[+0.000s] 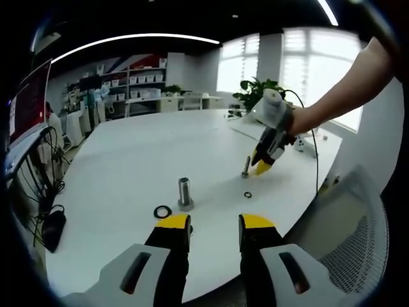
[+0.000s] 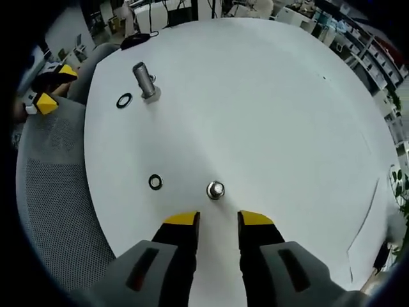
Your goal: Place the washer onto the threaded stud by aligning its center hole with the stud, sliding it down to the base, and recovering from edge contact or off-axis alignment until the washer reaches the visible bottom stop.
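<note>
A small threaded stud (image 2: 215,190) stands on the white table (image 2: 268,102), seen from straight above just ahead of my right gripper (image 2: 218,220), which is open and holds nothing. A small black washer (image 2: 155,181) lies flat to the stud's left. In the left gripper view the same stud (image 1: 246,167) and washer (image 1: 247,194) sit mid-table, with the right gripper (image 1: 263,165) hovering right beside the stud top. My left gripper (image 1: 215,224) is open and empty near the table's edge. A larger stud (image 1: 185,194) with a larger washer (image 1: 162,211) beside it stands just ahead of it.
A grey mesh chair (image 2: 57,211) sits against the table edge; its back (image 1: 358,236) also shows in the left gripper view. A person's arm (image 1: 345,89) reaches in from the right. A cable (image 1: 316,166) runs over the table. Shelves and a plant (image 1: 259,93) stand behind.
</note>
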`<action>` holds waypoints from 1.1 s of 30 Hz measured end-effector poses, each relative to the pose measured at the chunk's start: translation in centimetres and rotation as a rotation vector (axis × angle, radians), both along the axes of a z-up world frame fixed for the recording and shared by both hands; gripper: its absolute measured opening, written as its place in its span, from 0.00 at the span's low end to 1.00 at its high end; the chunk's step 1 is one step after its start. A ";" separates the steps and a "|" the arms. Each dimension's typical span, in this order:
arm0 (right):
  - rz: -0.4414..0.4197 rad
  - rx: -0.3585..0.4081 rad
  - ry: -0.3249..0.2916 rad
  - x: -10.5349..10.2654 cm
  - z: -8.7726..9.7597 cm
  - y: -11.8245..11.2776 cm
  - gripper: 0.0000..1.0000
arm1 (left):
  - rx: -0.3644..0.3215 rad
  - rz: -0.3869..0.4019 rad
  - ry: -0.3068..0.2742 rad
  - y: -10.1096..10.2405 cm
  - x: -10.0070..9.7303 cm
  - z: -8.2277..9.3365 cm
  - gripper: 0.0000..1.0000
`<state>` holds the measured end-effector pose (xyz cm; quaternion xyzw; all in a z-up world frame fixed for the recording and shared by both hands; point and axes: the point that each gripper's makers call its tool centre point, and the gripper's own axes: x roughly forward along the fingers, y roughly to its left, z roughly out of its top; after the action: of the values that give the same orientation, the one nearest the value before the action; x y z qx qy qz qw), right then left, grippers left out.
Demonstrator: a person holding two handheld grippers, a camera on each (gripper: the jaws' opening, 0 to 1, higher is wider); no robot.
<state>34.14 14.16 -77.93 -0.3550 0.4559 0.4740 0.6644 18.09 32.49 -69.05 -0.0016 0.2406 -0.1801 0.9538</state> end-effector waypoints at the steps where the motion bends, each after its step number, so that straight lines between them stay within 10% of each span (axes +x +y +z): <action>1: -0.002 0.003 0.000 -0.1 0.0 -0.1 0.27 | 0.000 0.000 0.000 0.0 0.0 0.0 0.28; 33: -0.003 0.045 0.030 -3.8 -0.7 1.3 0.30 | 0.009 -0.014 0.006 -0.2 -0.1 -0.2 0.30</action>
<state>30.34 15.44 -78.63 -0.3321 0.4554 0.4884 0.6662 17.98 32.28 -69.21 0.0041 0.2443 -0.1857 0.9517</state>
